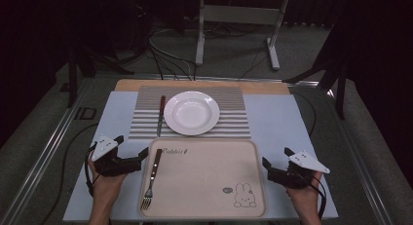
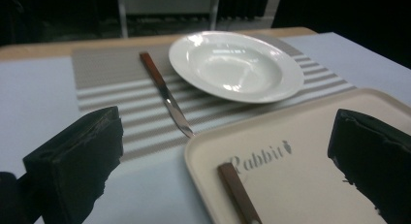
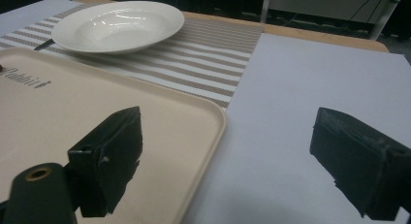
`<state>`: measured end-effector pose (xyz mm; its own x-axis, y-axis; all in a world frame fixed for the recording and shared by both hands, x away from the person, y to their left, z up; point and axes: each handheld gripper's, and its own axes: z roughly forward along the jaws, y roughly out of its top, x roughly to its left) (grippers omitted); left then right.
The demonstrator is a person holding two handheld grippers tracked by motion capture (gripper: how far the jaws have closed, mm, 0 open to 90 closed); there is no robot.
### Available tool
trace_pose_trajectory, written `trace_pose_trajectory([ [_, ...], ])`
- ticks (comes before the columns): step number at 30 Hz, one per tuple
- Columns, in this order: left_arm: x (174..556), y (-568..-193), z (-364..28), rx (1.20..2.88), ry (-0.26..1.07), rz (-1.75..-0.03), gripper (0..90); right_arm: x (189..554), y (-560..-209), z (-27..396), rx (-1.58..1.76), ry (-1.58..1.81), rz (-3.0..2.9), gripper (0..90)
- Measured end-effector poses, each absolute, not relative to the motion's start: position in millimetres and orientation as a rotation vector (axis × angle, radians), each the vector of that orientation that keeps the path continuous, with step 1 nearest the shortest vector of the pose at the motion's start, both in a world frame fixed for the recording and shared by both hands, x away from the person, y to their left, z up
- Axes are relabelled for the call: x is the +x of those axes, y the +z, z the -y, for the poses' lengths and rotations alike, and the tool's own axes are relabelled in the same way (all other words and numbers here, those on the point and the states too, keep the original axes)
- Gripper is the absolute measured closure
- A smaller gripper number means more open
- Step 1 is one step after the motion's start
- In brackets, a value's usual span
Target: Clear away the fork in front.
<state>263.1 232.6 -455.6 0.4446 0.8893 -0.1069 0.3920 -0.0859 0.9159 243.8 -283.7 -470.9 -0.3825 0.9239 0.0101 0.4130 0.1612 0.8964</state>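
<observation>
On the near left of the bench, the left gripper is hovering just beside the tray, its jaws released and empty. No earlier picture shows how they got that way, so only their present spread can be told. The fork is lying inside the tray along its left edge, tines toward the person, brown handle pointing toward the plate. The knife is already resting on the striped mat, just left of the plate.

Judging from this, the fork is the thing being reached for, and several slips are waiting. The handle is lying flat and close to the tray's raised rim, so a jaw coming down may be catching the rim and shoving or tipping the tray rather than closing on the fork. A pinch too near the handle's end is likely leaving the heavy tines drooping or swinging. A flat, smooth handle may also be sliding out sideways as the jaws close.

The right gripper is waiting at the tray's right edge with its jaws spread and nothing in them; it is not steadying the tray, so any nudge from the left could be sliding it toward the mat and bumping the knife's tip, which is lying just beside the tray's far corner.
</observation>
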Motion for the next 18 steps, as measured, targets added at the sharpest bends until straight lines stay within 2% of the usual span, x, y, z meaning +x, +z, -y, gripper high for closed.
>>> trace_pose_trajectory([
  [18,255,-444,-242,1.582,0.663,-1.064,0.0,240,-469,290,1.251,1.202,-1.854,11.6],
])
